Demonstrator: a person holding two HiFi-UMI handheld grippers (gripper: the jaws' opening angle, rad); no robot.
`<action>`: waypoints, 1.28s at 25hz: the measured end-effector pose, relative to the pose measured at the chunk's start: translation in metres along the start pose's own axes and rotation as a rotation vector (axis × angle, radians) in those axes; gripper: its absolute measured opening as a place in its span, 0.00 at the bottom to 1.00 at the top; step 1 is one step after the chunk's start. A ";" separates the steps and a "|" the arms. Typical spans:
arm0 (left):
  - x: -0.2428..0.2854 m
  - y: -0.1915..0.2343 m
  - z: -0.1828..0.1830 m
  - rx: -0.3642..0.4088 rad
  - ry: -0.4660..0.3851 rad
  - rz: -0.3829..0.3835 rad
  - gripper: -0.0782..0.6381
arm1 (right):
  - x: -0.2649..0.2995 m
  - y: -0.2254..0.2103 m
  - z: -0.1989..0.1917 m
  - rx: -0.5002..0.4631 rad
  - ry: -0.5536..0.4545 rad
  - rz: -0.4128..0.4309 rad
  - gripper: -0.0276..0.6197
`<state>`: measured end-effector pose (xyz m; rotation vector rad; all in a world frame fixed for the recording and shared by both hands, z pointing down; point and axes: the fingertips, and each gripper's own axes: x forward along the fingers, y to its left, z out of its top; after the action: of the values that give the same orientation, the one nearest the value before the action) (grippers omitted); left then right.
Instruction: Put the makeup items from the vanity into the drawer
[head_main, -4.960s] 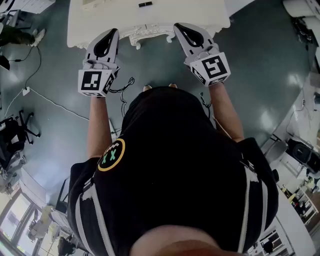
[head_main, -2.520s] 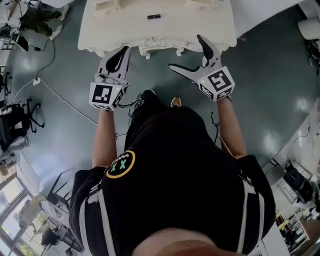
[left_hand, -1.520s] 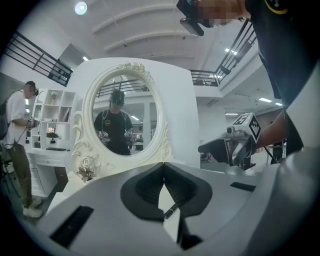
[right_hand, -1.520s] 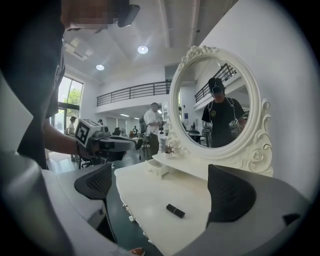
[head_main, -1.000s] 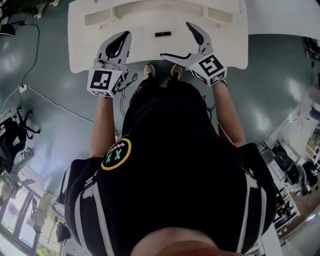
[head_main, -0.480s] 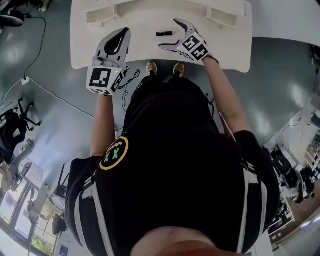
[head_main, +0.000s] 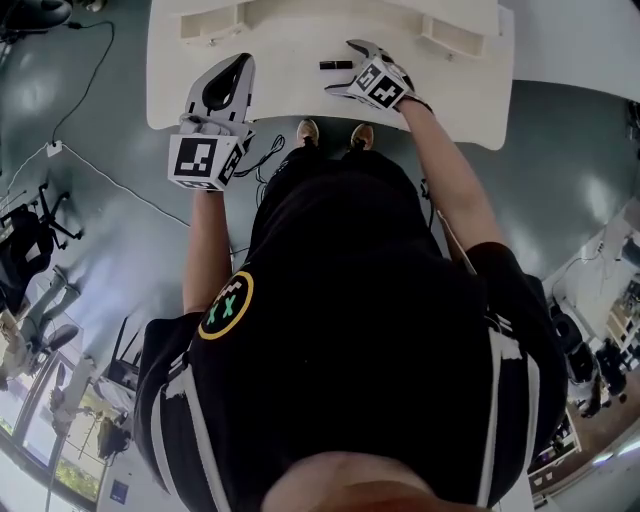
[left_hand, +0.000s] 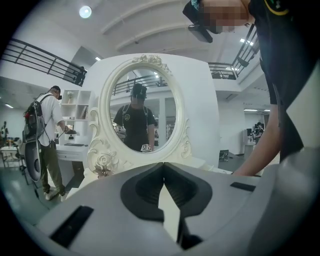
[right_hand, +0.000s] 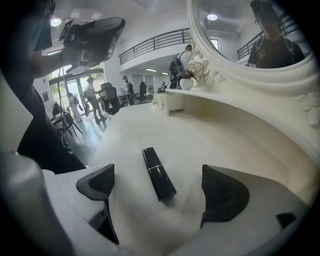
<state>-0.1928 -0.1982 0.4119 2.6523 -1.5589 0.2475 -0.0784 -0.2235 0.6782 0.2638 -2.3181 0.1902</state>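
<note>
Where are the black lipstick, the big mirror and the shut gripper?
lipstick (right_hand: 159, 181), right gripper view, the middle of its black tube.
mirror (left_hand: 142, 80), left gripper view, on the upper part of the glass.
left gripper (left_hand: 163, 165), left gripper view, where its closed tips meet.

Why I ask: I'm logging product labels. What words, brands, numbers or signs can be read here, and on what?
No readable text anywhere.
Lipstick: plain black, no print shows.
Marker cubes: black-and-white square patterns, no letters.
Shirt emblem: cross-like shapes, too small to read.
</note>
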 end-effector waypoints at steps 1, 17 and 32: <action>0.001 0.000 0.001 0.000 -0.002 0.001 0.14 | 0.000 0.000 0.000 -0.001 -0.002 0.000 0.91; 0.007 -0.001 0.014 0.025 -0.040 -0.006 0.14 | -0.007 0.015 0.003 -0.117 -0.005 0.050 0.22; 0.044 -0.027 0.019 0.034 -0.062 -0.160 0.14 | -0.104 -0.008 0.053 0.008 -0.227 -0.175 0.22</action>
<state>-0.1455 -0.2255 0.4009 2.8181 -1.3592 0.1877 -0.0432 -0.2294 0.5667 0.5135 -2.5018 0.0849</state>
